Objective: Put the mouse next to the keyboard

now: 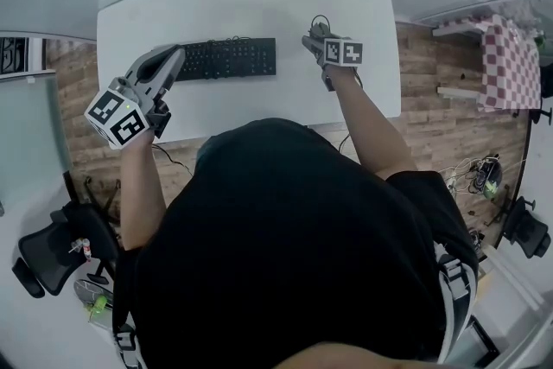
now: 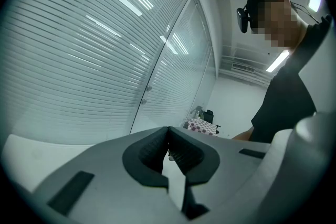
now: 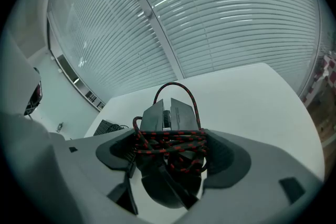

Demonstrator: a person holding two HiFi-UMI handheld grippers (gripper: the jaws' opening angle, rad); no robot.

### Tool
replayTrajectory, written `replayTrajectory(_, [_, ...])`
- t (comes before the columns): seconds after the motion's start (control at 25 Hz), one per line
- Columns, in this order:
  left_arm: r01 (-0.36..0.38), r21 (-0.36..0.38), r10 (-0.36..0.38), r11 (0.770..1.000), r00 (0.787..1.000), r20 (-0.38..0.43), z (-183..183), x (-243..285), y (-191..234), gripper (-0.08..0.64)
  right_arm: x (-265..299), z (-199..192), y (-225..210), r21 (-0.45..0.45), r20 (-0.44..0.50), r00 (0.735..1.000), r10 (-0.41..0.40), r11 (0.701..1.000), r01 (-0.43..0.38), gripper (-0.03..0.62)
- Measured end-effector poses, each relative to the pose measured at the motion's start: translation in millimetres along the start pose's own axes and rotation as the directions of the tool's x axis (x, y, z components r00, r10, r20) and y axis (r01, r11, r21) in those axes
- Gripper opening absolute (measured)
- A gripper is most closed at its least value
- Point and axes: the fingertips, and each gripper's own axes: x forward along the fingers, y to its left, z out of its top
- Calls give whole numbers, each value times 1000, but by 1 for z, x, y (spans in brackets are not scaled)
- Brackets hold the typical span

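Observation:
A black keyboard (image 1: 229,59) lies across the middle of the white table (image 1: 242,9). Right of it, my right gripper (image 1: 316,37) is shut on a dark grey mouse (image 1: 320,28). In the right gripper view the mouse (image 3: 176,110) sits between the jaws of that gripper (image 3: 170,153), with its red-and-black braided cable (image 3: 173,141) wound around its body. The keyboard's end (image 3: 107,127) shows far left on the table (image 3: 247,97). My left gripper (image 1: 173,58) hovers at the keyboard's left end, tilted upward. In the left gripper view that gripper (image 2: 168,140) is shut on nothing.
A glass wall with blinds (image 3: 210,13) runs behind the table. A small table with a checked cloth (image 1: 510,56) stands to the right on the wood floor. An office chair (image 1: 43,259) is at lower left, and cables (image 1: 479,173) lie at lower right.

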Motion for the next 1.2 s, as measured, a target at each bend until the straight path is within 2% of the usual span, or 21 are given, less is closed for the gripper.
replayTrajectory(0.52, [-8,-20,8,1000,1000,-5,2,12,17,23,35,-45,-31,35,-118,991,-58,997,63,408])
replayTrajectory(1.2, [3,-37,-4,999,1000,-13,-2,15,30,22,58,-72,-31,-5,-232,961,-149,988,152,408])
